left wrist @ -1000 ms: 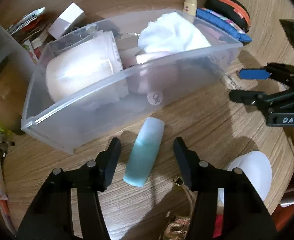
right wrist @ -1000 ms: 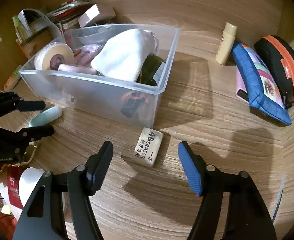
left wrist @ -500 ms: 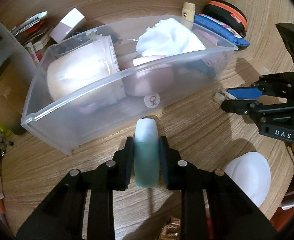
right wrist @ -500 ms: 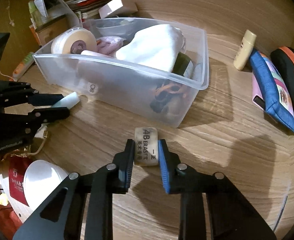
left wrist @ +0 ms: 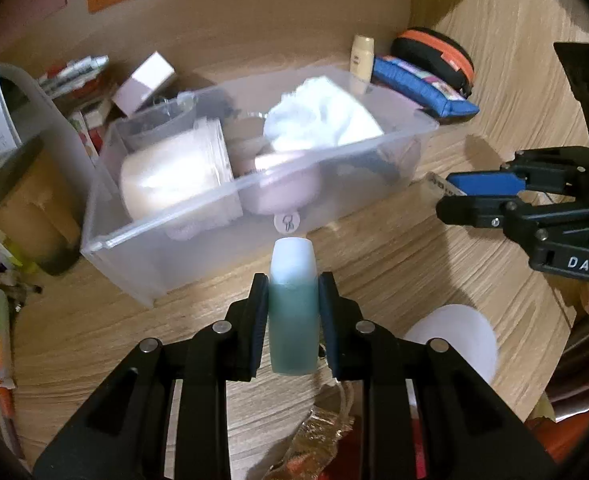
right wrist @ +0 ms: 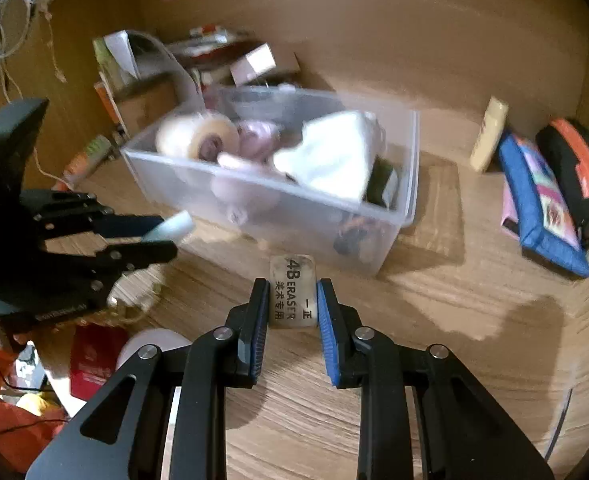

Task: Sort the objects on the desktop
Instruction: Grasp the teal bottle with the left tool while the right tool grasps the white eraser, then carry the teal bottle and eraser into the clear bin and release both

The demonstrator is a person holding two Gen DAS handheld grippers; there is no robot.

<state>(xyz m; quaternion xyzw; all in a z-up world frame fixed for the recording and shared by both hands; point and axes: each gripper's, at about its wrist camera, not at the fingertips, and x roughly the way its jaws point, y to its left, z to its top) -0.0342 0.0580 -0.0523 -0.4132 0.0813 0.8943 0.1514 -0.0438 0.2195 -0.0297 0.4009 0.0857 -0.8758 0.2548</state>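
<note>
My left gripper (left wrist: 293, 284) is shut on a small teal bottle with a white cap (left wrist: 293, 300) and holds it above the wooden desk, just in front of the clear plastic bin (left wrist: 198, 236). My right gripper (right wrist: 293, 292) is shut on a white 4B eraser (right wrist: 293, 290) and holds it above the desk near the bin's front corner (right wrist: 390, 236). The bin holds a tape roll (right wrist: 196, 140), a white cloth (right wrist: 334, 156) and pinkish items. Each gripper shows in the other's view: the right one (left wrist: 478, 196), the left one with the bottle (right wrist: 162, 236).
A blue pencil case (right wrist: 542, 204), an orange-and-black zip case (right wrist: 582, 176) and a cream tube (right wrist: 488, 134) lie right of the bin. A white round lid (left wrist: 450, 340) sits at the desk's near edge. Boxes, papers and a file holder (left wrist: 22, 152) crowd the left.
Both grippers closed on their objects, the bottle and the eraser, and have lifted them off the desk; the views have risen and tilted, with motion blur now.
</note>
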